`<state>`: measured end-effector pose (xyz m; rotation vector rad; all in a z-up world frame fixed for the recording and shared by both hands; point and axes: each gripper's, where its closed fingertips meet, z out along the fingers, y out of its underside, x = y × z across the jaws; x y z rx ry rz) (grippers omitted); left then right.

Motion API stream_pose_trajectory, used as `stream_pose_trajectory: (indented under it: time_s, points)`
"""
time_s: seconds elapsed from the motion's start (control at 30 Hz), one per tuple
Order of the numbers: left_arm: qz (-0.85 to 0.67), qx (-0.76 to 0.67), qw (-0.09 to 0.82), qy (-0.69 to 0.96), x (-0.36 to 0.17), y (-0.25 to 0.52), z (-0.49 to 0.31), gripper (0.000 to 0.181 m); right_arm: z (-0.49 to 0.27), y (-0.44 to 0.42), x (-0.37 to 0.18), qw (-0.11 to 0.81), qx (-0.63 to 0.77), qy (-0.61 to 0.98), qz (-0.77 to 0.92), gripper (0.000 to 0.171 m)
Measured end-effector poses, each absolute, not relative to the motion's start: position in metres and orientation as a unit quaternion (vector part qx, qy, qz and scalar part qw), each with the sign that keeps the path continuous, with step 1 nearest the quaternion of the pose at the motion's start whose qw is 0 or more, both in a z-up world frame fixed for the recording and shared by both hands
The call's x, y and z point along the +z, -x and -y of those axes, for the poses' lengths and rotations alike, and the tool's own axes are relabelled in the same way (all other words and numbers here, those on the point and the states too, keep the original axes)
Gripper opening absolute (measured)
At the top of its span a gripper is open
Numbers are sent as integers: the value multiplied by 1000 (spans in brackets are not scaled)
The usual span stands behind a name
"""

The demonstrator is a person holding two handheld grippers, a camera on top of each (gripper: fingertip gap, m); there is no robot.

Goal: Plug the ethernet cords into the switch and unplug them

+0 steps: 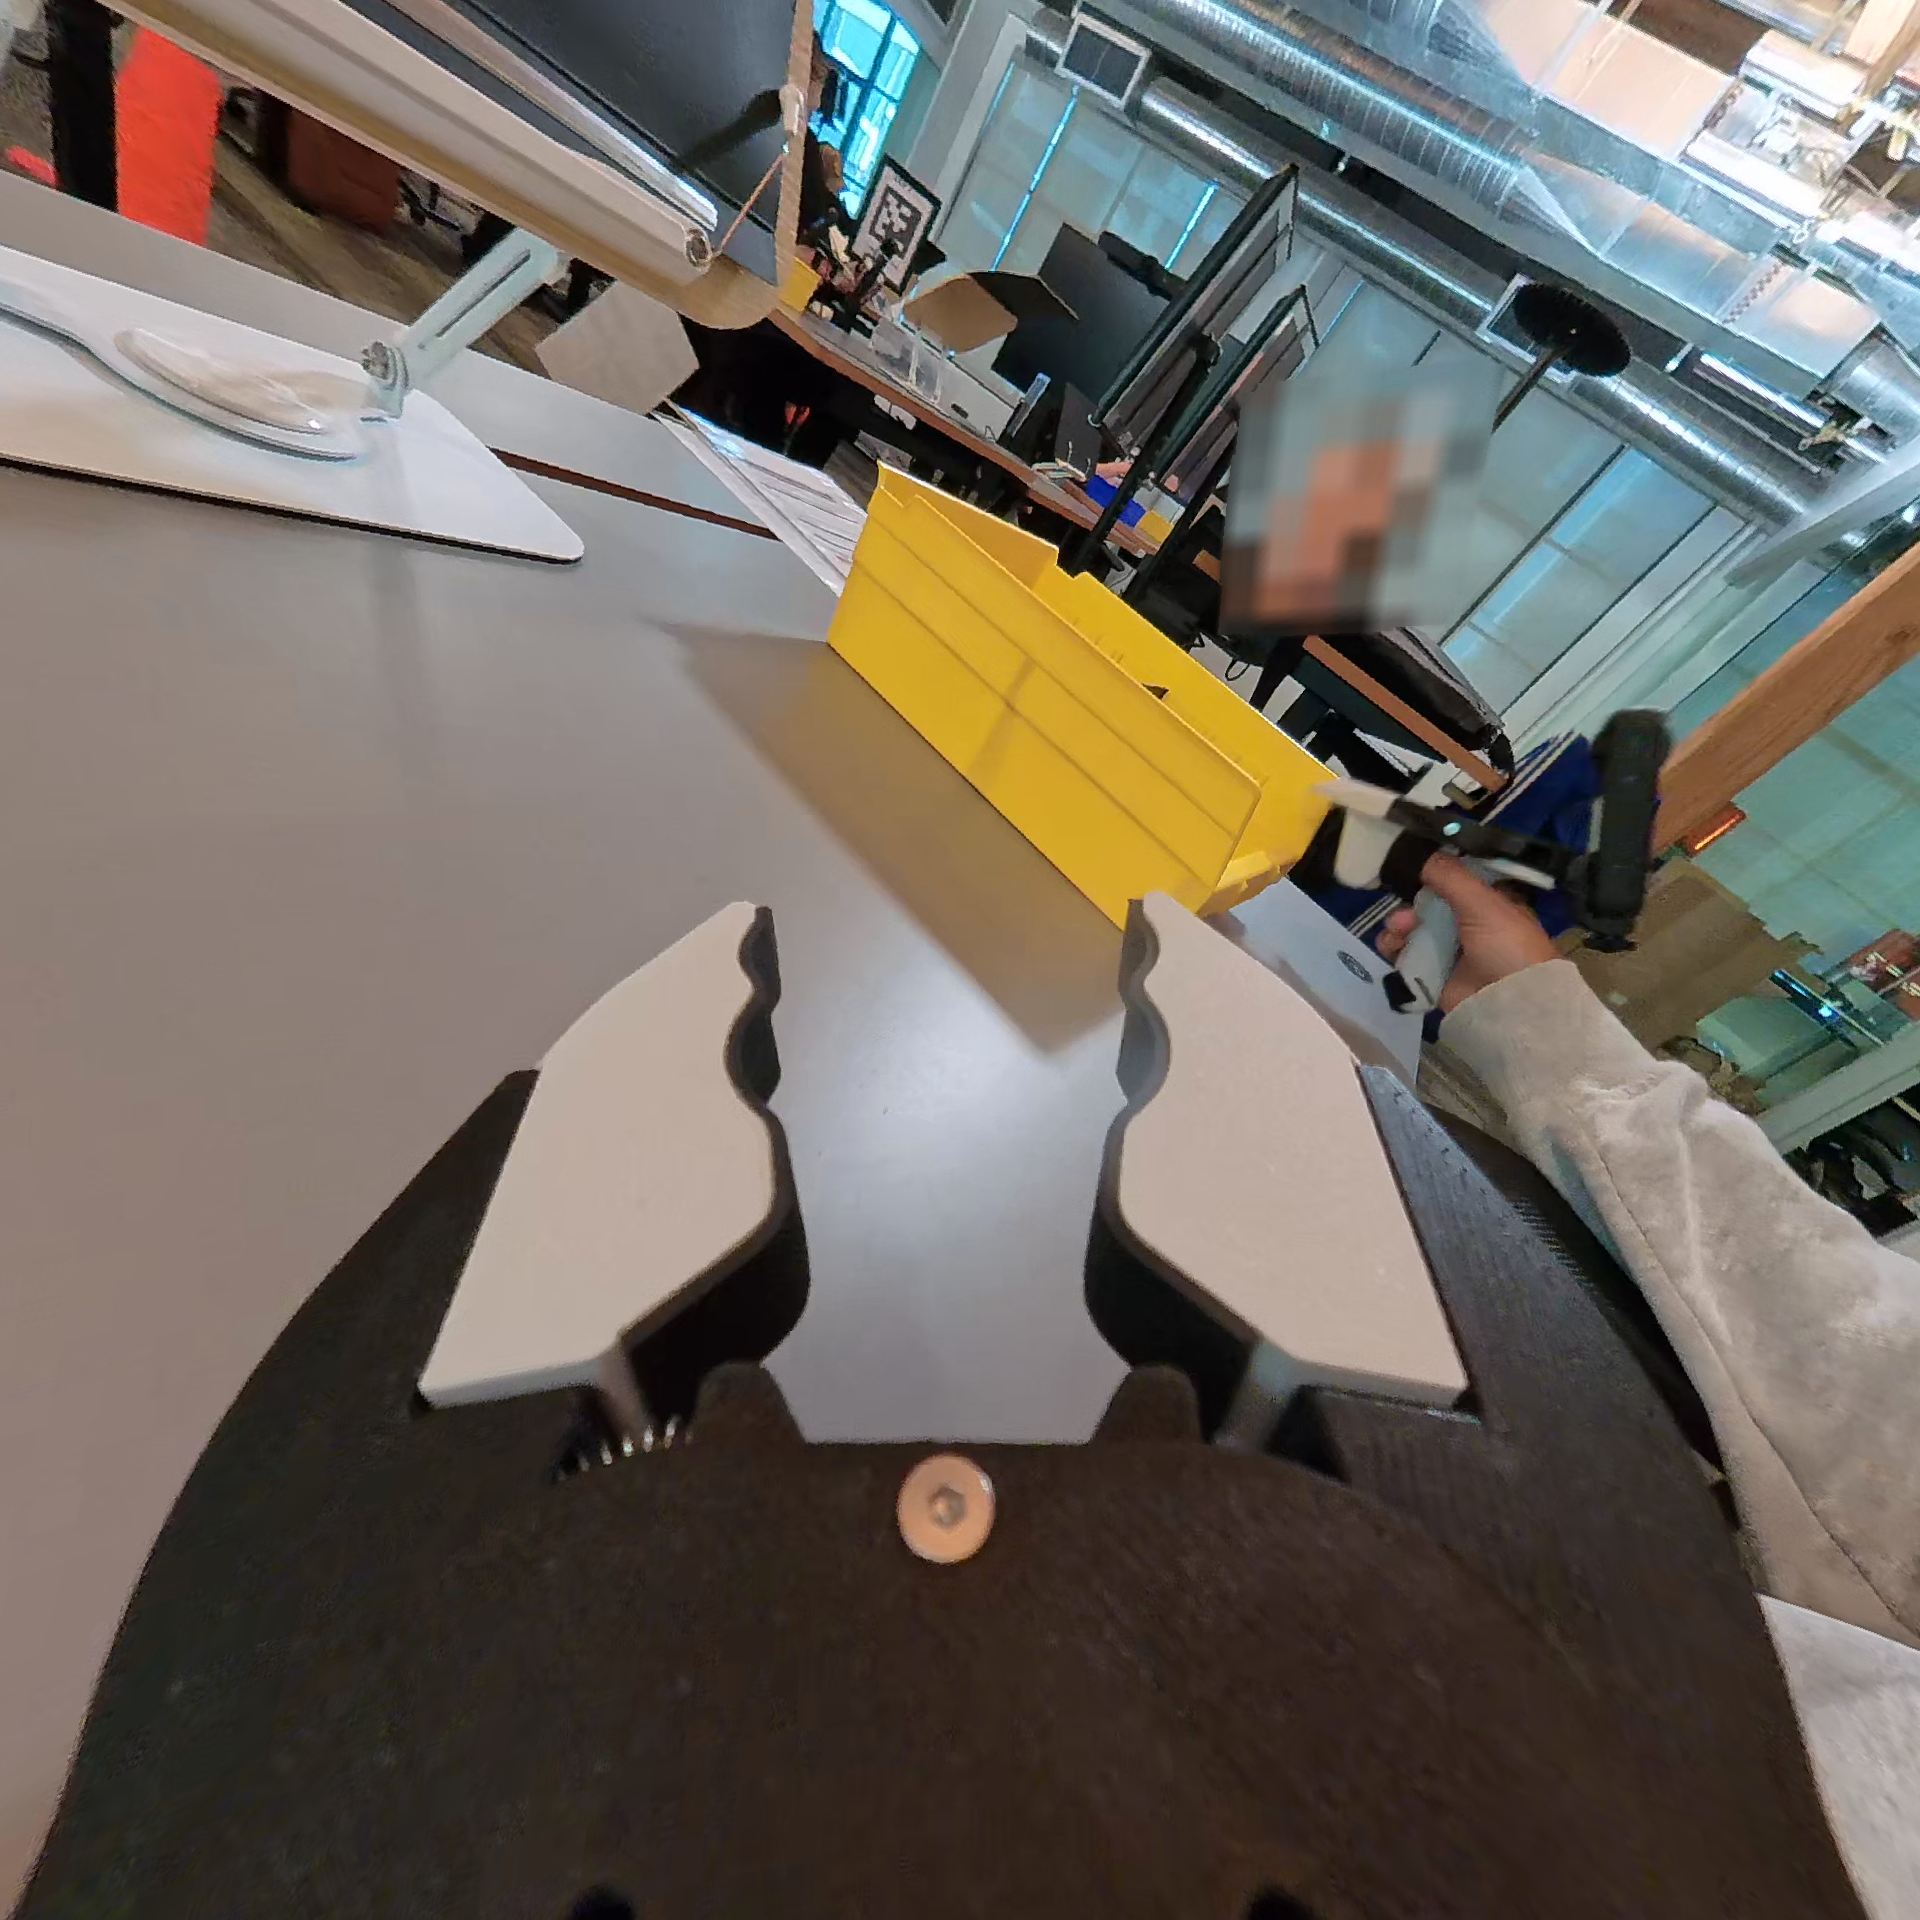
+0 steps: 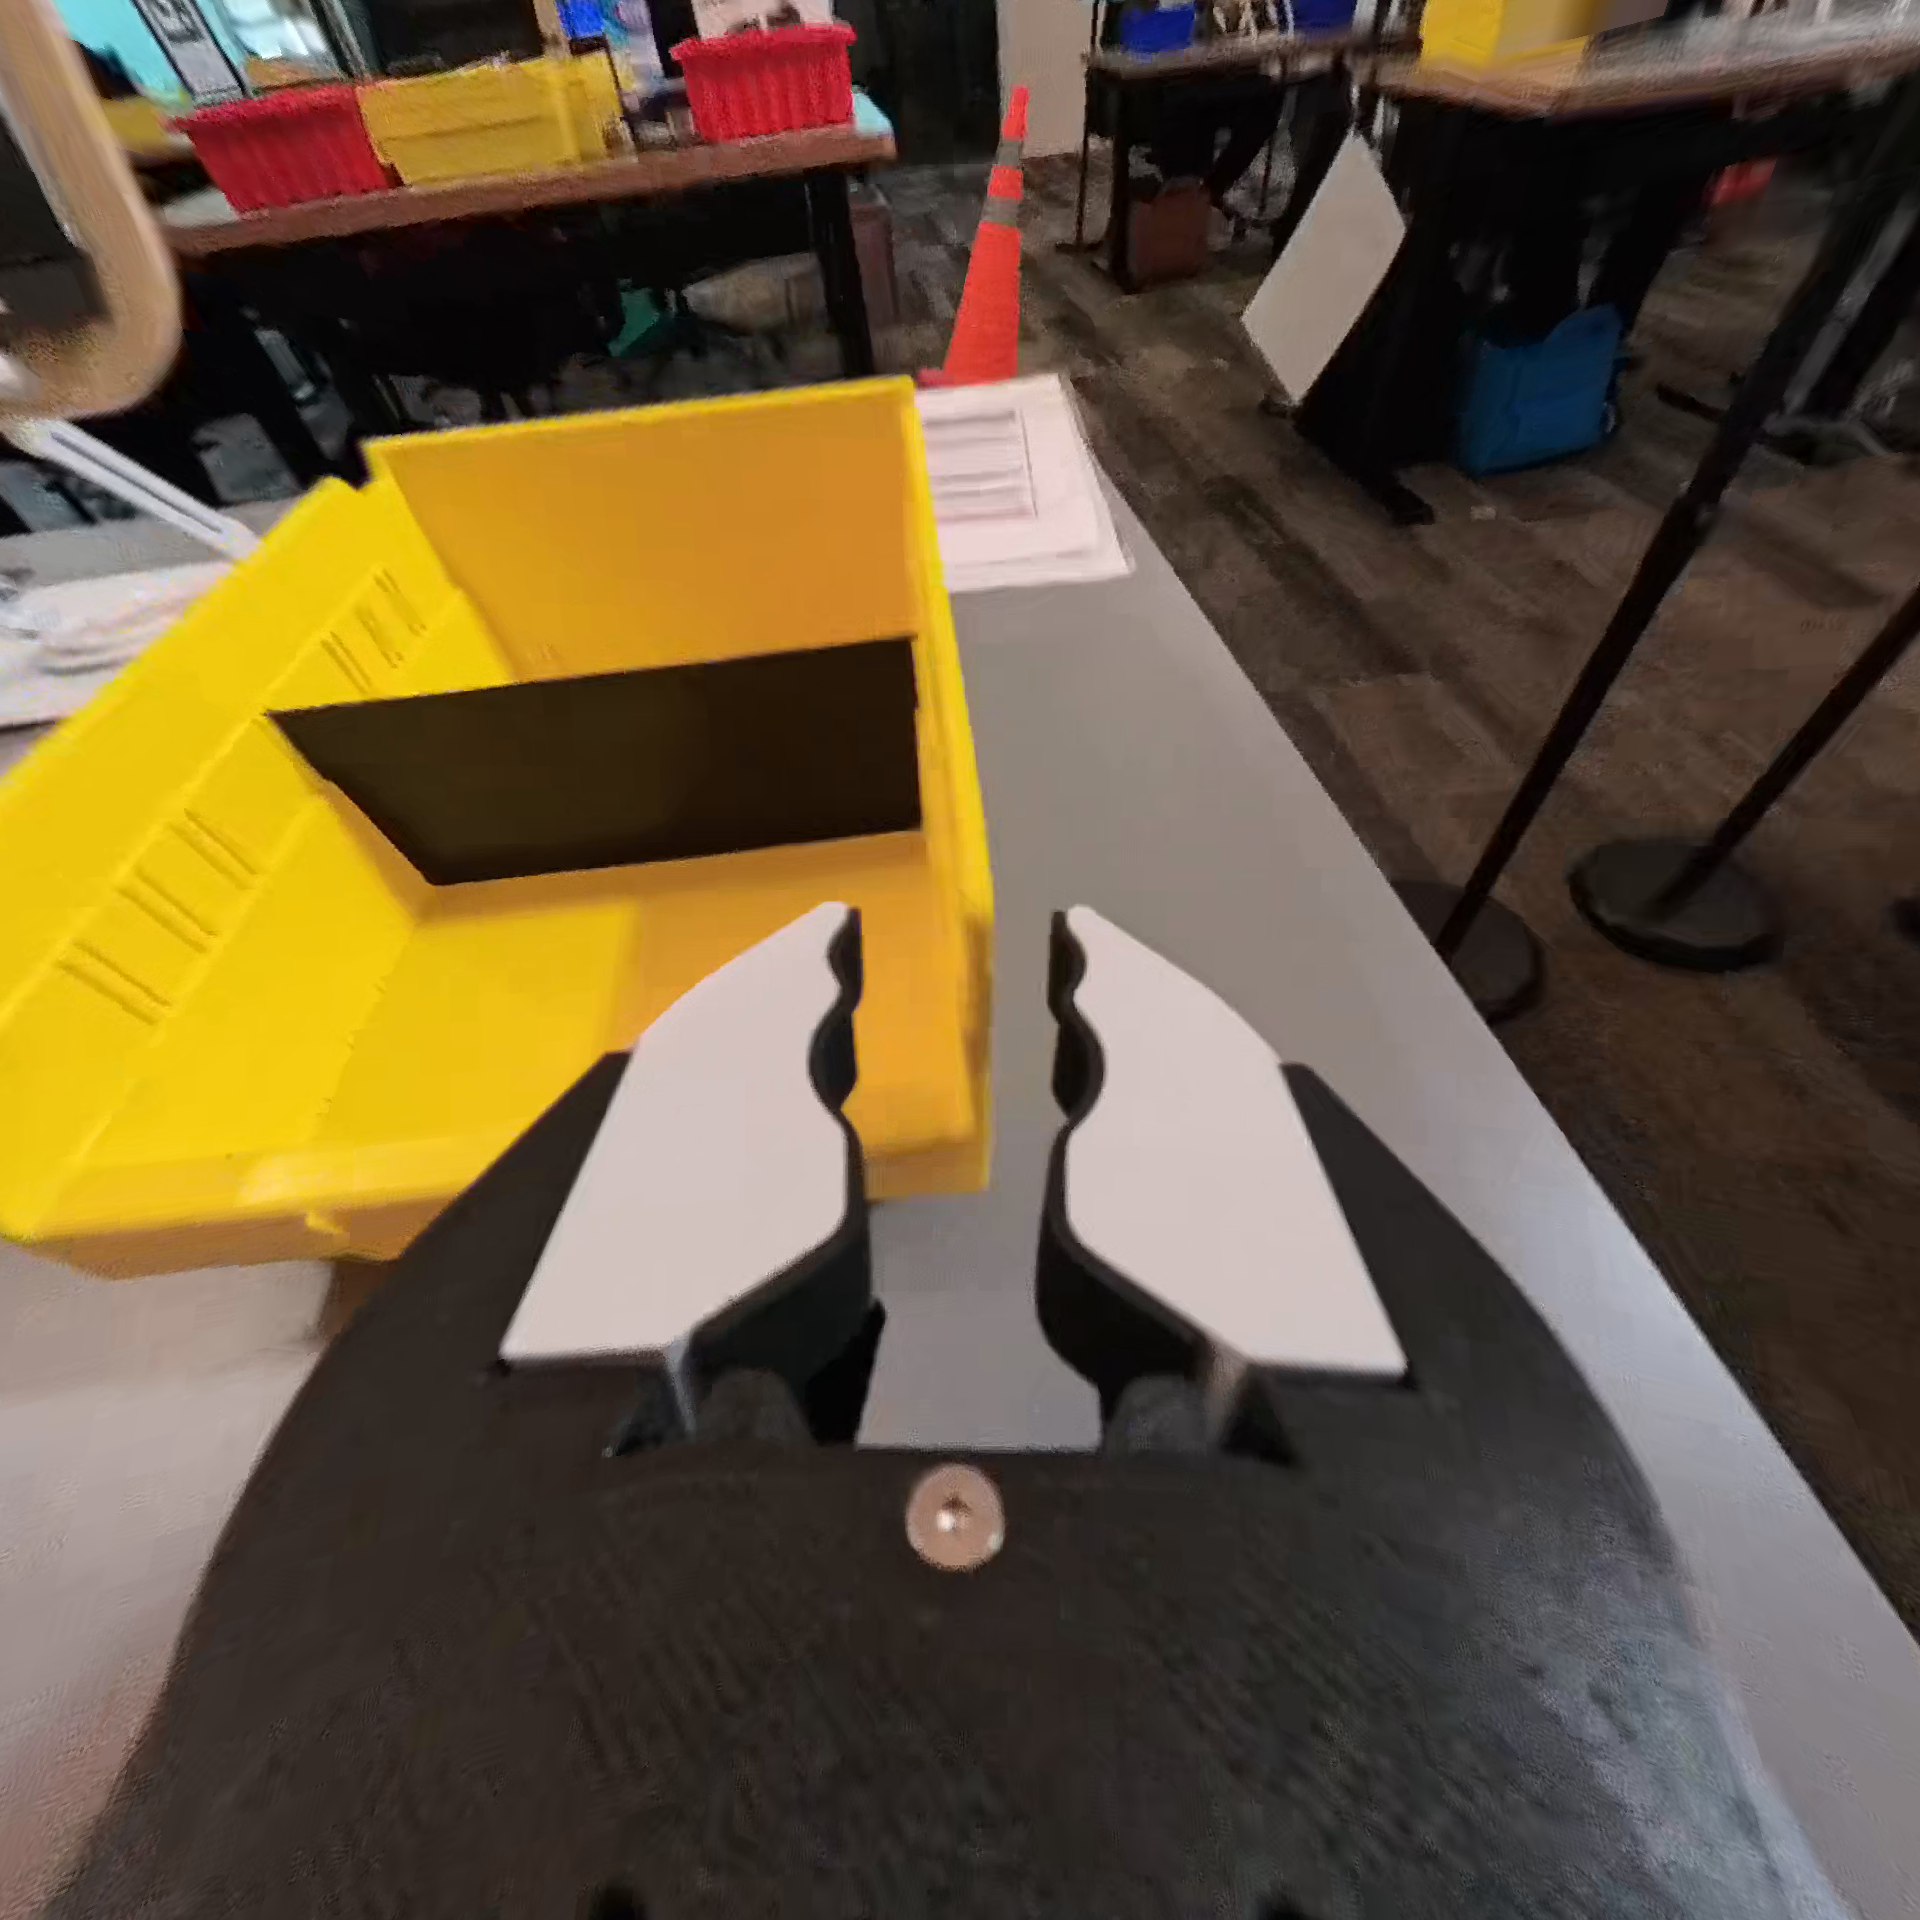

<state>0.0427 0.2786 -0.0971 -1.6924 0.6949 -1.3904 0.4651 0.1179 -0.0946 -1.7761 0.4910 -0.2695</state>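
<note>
No ethernet cord or switch shows in either view. My left gripper (image 1: 951, 920) is open and empty, low over the grey table (image 1: 312, 831), short of a yellow bin (image 1: 1039, 686). My right gripper (image 2: 956, 920) is open and empty, above the near right corner of the same yellow bin (image 2: 312, 1039), which has a black divider (image 2: 623, 769) across it and looks empty in front of it. The right gripper also shows far right in the left wrist view (image 1: 1340, 805), held by a hand in a grey sleeve.
A lamp base plate (image 1: 312, 457) lies on the table at the left. Papers (image 2: 1008, 488) lie beyond the bin. The table's right edge (image 2: 1455, 1039) drops to the floor, with black stanchion bases (image 2: 1673, 904) and an orange cone (image 2: 992, 260) beyond.
</note>
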Motion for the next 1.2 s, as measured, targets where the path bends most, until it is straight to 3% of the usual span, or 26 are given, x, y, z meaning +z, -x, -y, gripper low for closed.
stream_pose_trajectory:
  time_s: [0.03,0.23,0.47,0.73,0.83,0.93,1.07,1.2]
  points:
    - [-279,-551,408,672,-98,-44,-278,64,-121,-449,-75,630,-119,746,-183,36]
    - [-289,-544,404,676,-103,-49,-281,63,-154,-285,7,756,-78,649,40,25]
    - [-279,-537,415,680,-102,-41,-293,64,-190,-137,-35,723,120,658,173,19]
    - [-267,-451,567,636,-53,18,-333,58,-189,-113,-63,657,284,685,135,24]
    - [-299,-332,641,624,-12,70,-358,52,-191,-123,-62,661,301,678,112,25]
    - [-342,-180,658,646,21,133,-393,43,-196,-126,-68,648,319,683,105,26]
    - [-420,13,572,704,29,214,-456,43,-200,-124,-75,630,339,691,102,27]
    - [-515,284,327,739,-35,325,-529,99,-203,-123,-77,613,368,695,79,28]
